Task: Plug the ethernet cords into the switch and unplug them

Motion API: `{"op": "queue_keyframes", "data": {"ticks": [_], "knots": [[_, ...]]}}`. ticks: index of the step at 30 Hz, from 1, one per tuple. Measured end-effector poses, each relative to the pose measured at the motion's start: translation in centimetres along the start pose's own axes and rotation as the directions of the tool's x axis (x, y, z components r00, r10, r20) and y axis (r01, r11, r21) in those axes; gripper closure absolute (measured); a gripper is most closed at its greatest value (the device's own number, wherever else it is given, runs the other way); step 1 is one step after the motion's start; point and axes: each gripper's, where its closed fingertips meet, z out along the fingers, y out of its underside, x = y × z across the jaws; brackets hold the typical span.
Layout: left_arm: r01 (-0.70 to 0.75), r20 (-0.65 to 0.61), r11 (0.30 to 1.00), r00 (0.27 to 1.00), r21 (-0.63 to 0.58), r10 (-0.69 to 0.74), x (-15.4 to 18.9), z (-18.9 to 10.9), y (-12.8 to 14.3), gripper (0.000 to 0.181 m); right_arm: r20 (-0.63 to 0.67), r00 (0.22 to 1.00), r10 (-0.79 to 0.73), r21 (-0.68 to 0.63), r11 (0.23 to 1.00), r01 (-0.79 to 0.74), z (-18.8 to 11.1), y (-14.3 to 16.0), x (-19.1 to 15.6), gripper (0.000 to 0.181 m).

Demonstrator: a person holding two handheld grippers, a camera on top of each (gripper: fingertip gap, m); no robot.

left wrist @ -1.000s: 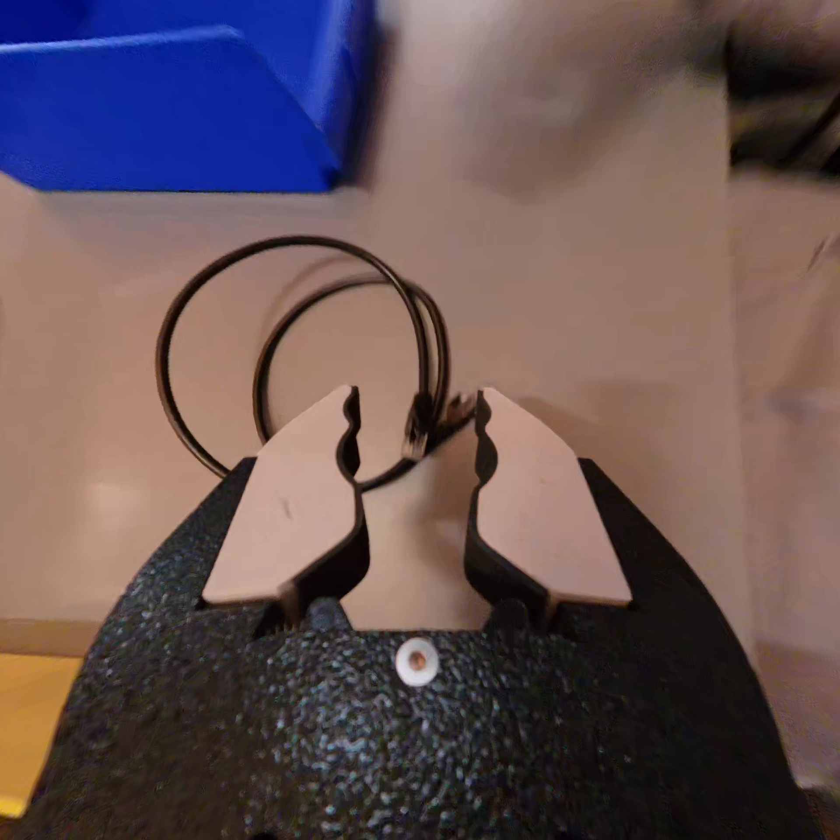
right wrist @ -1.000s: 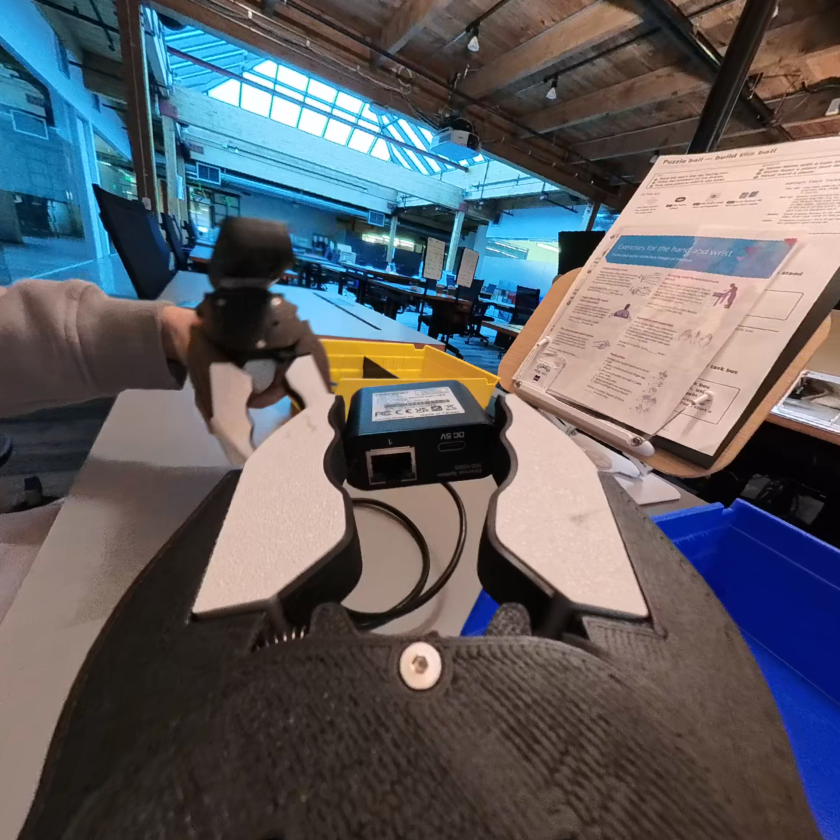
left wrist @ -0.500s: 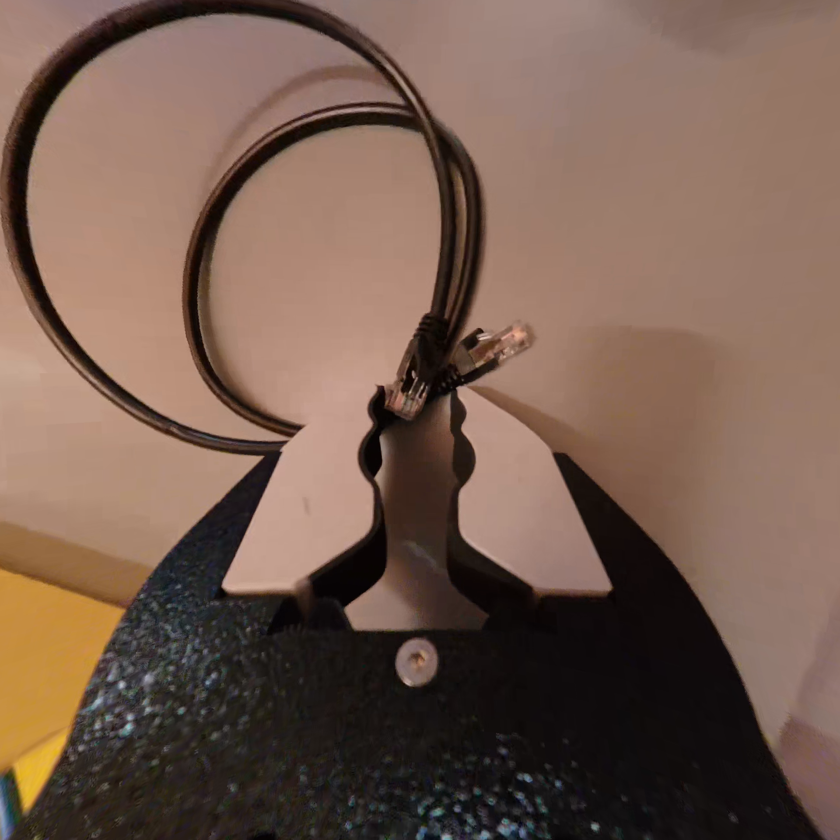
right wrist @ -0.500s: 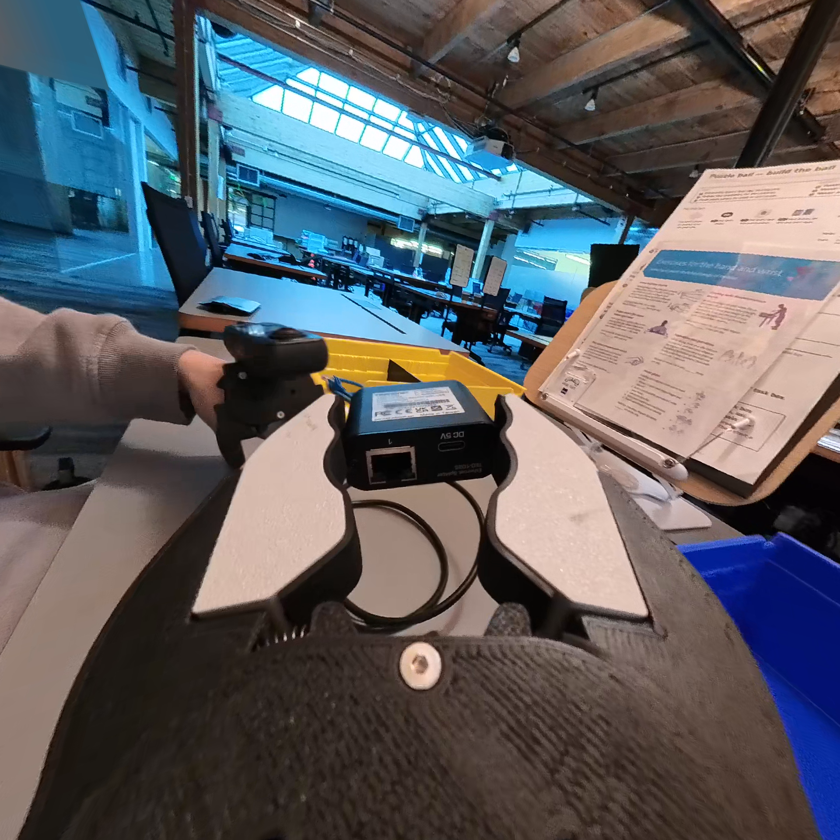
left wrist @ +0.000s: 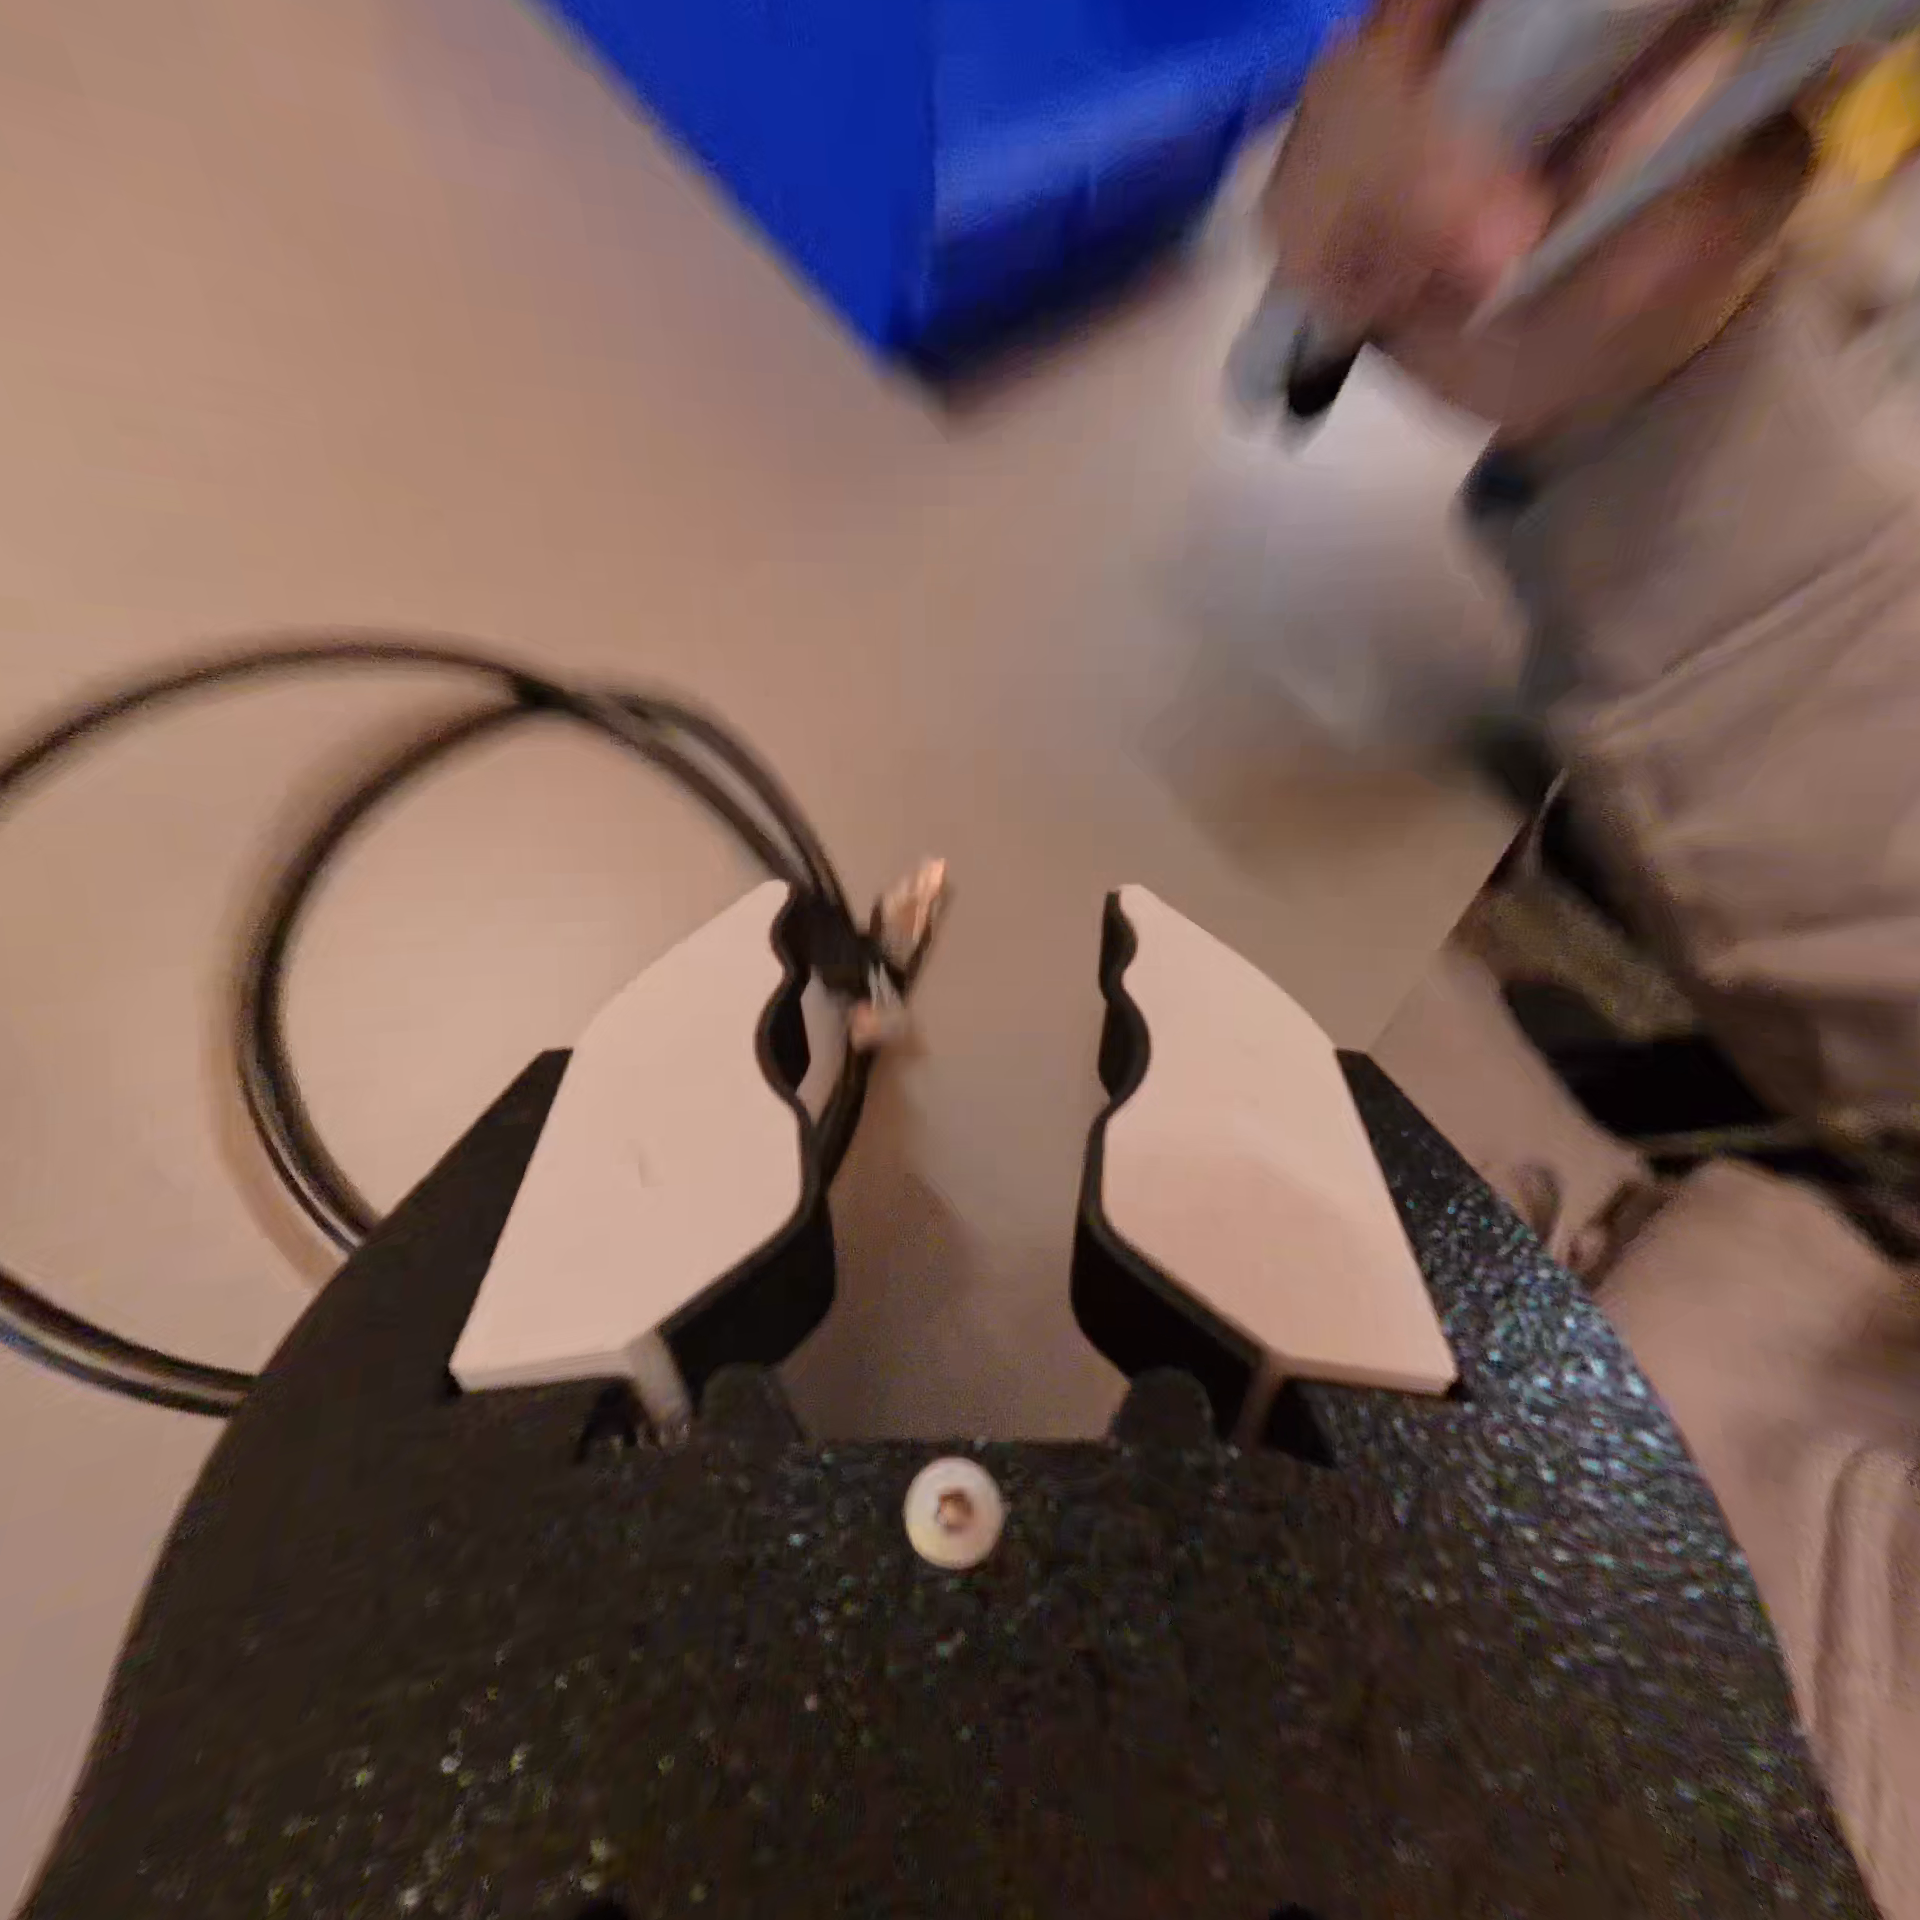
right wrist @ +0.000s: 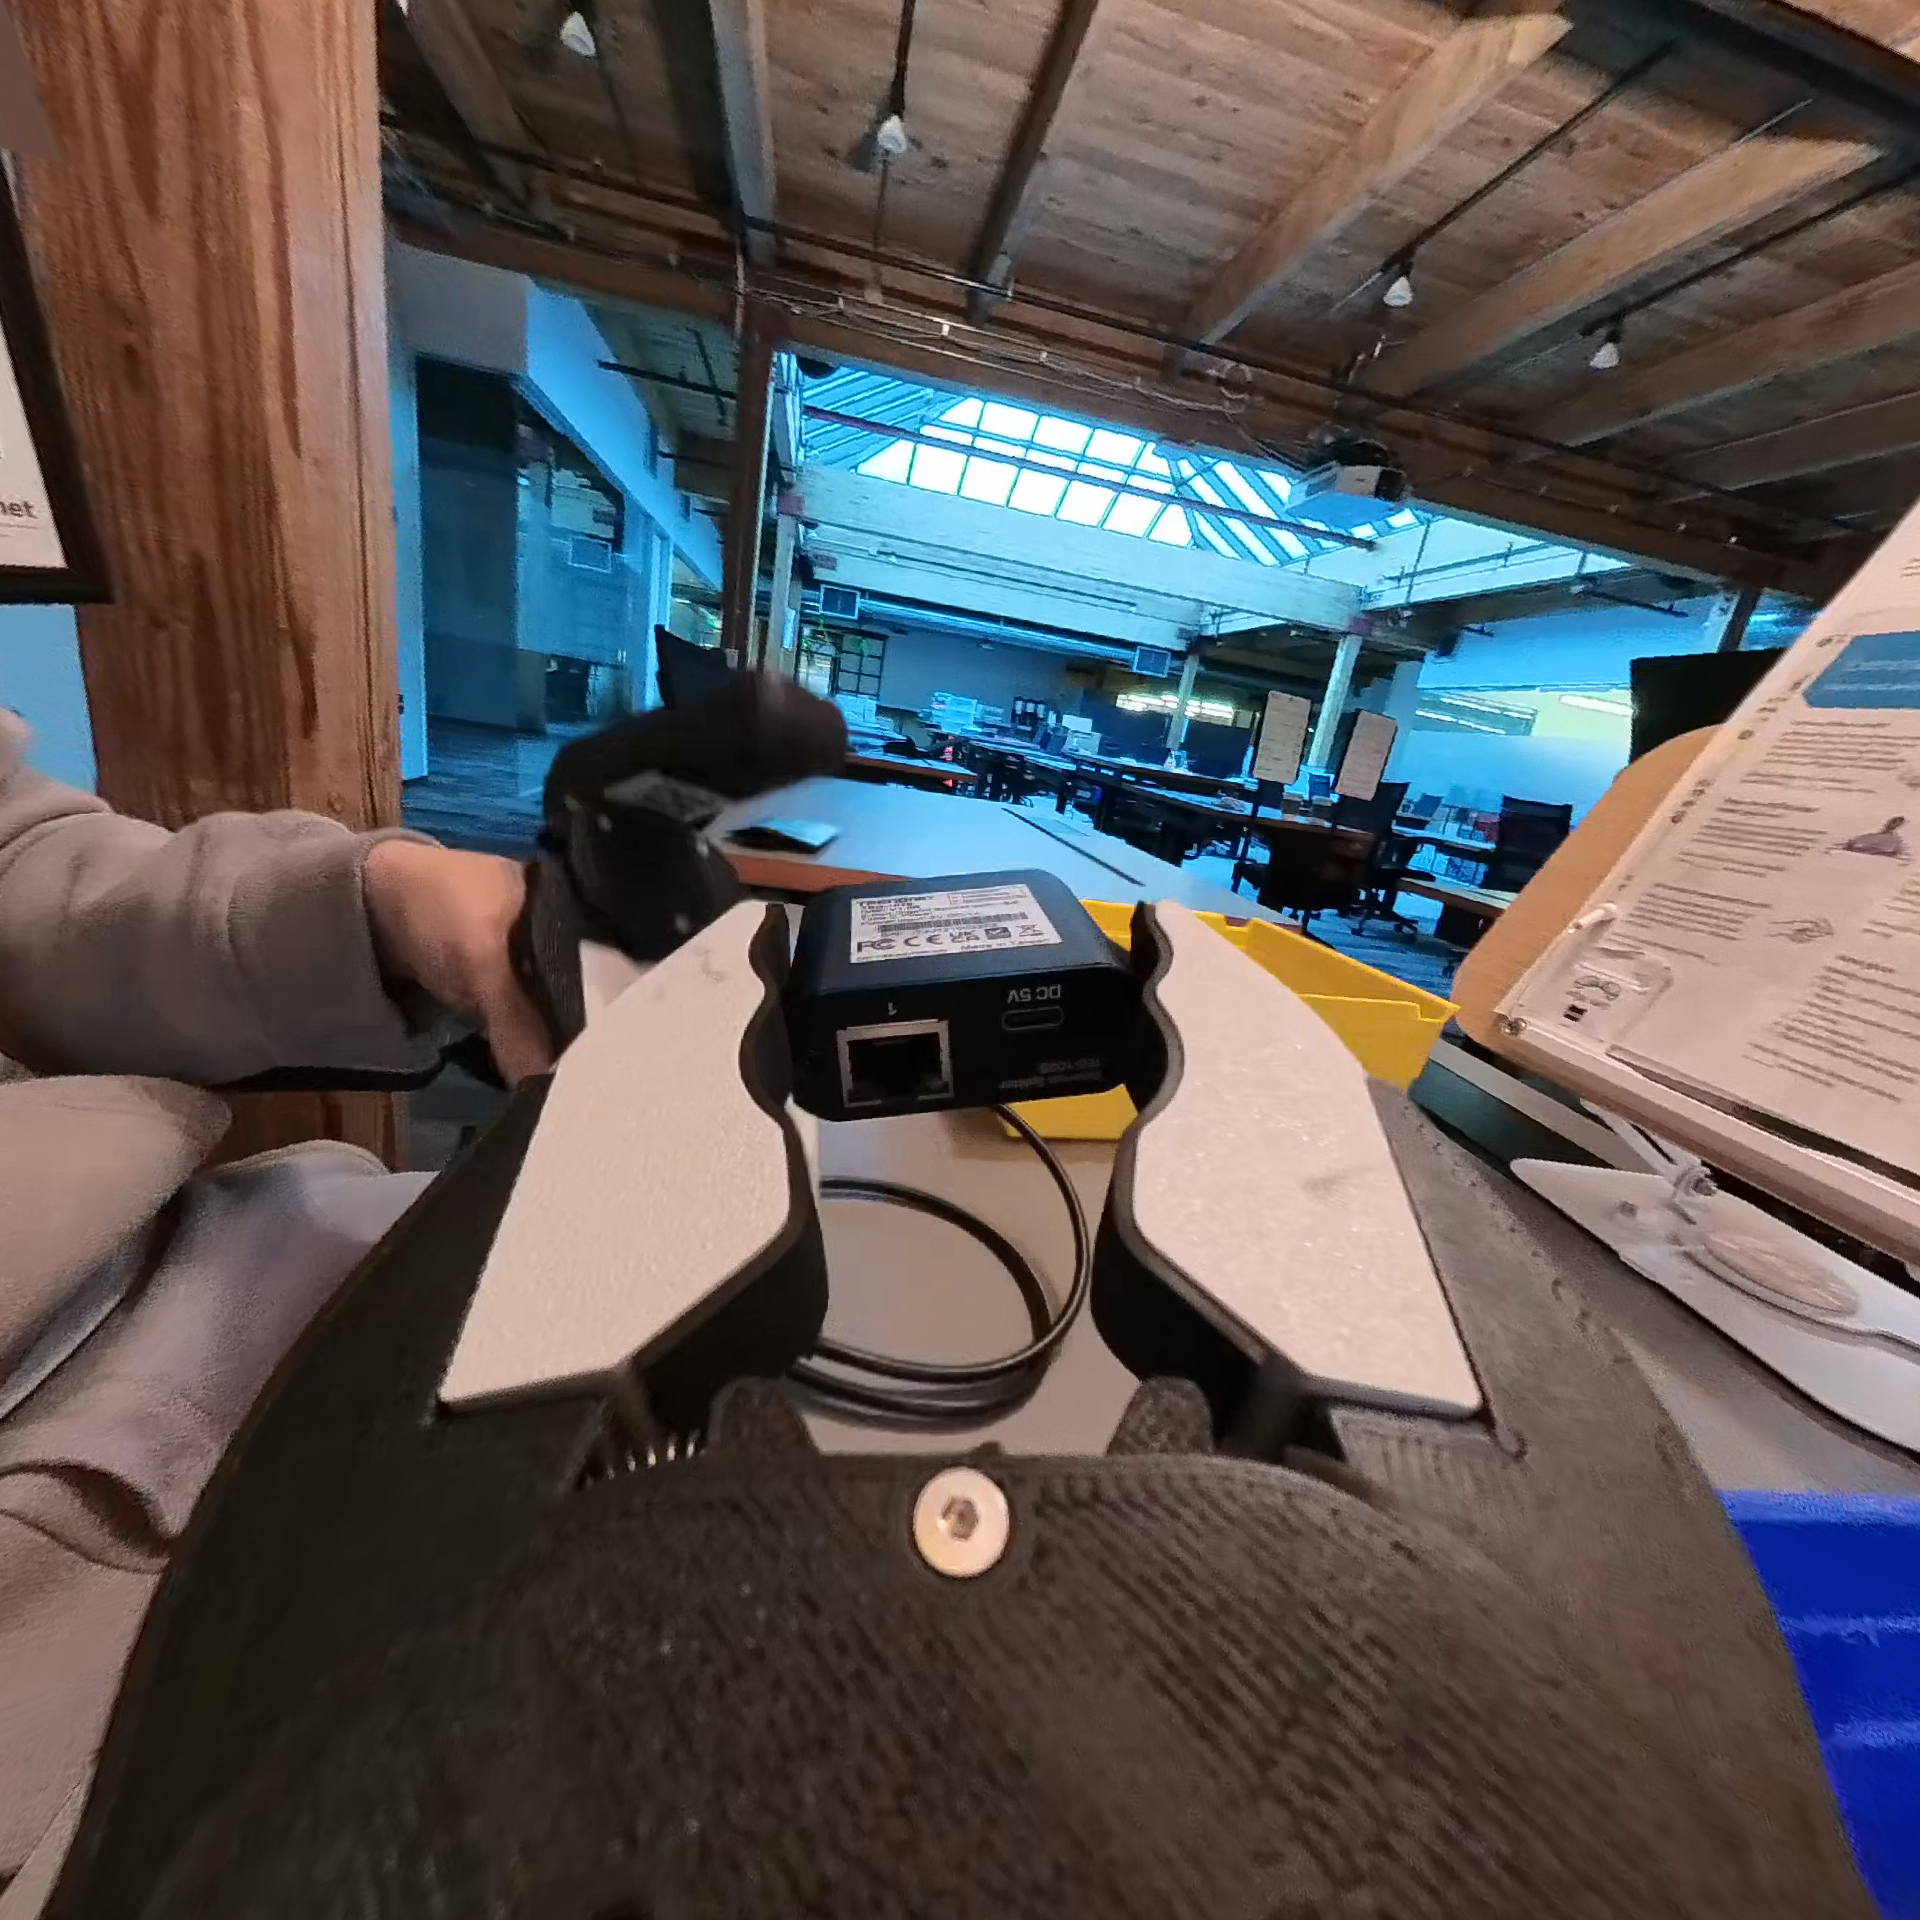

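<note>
Item: black ethernet switch (right wrist: 961, 992), clamped between the fingers of the right gripper (right wrist: 956, 997), lifted off the bench (right wrist: 935, 1236), empty port facing the camera. Below the switch: black ethernet cord (left wrist: 312, 935), coiled loose on the bench, both plugs (left wrist: 899, 935) free. Left gripper (left wrist: 951, 940): fingers spread wide, holding nothing, plugs just beside its left finger. Risks, judged: closing off-centre could pinch cable instead of plug; a skewed plug could jam at the port; the view is motion-blurred, alignment uncertain.

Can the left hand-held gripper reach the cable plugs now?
Probably yes: the left hand-held gripper is open, and the cable plugs lie by its left finger, nothing between them.
</note>
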Motion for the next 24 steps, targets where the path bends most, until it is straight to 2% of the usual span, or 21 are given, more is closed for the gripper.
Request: {"op": "queue_keyframes", "data": {"ticks": [1,3,4,7,9,11,13,17,24], "knots": [[0.006,-0.011,0.994,1.000,0.105,-0.005,0.2,-0.9,-1.9,0.127,0.005,1.000,-0.008,0.000,1.000,0.008,0.3,0.0,-0.2,0.118],[0.079,-0.132,0.963,0.990,0.256,-0.046,1.1,-2.6,-5.1,0.121,0.029,0.999,-0.027,-0.021,0.999,0.028,1.0,0.3,-0.8,0.118],[0.147,-0.236,0.948,0.969,0.282,-0.080,1.7,-3.1,-6.3,0.121,0.041,0.998,-0.044,-0.031,0.999,0.045,1.4,0.4,-1.2,0.118],[0.352,-0.549,0.904,0.818,0.244,-0.170,3.8,-4.0,-8.9,0.120,0.079,0.994,-0.069,-0.067,0.995,0.074,3.0,1.1,-2.3,0.118],[0.419,-0.634,0.888,0.742,0.188,-0.216,4.2,-3.7,-9.5,0.130,0.108,0.991,-0.082,-0.106,0.990,0.094,3.8,2.0,-3.1,0.119],[0.430,-0.649,0.896,0.714,0.111,-0.262,4.2,-2.8,-9.1,0.147,0.108,0.988,-0.109,-0.146,0.981,0.124,4.3,2.9,-3.3,0.118],[0.442,-0.650,0.891,0.708,0.103,-0.276,3.9,-2.6,-9.1,0.153,0.098,0.985,-0.143,-0.189,0.969,0.160,4.2,3.7,-3.1,0.119],[0.431,-0.549,0.902,0.760,0.027,-0.347,2.8,-1.8,-8.2,0.157,0.089,0.961,-0.262,-0.336,0.901,0.276,4.0,6.3,-2.4,0.119],[0.368,-0.456,0.930,0.831,0.023,-0.318,2.5,-2.2,-8.4,0.157,0.063,0.949,-0.308,-0.341,0.887,0.311,4.4,6.4,-2.2,0.119]]}}
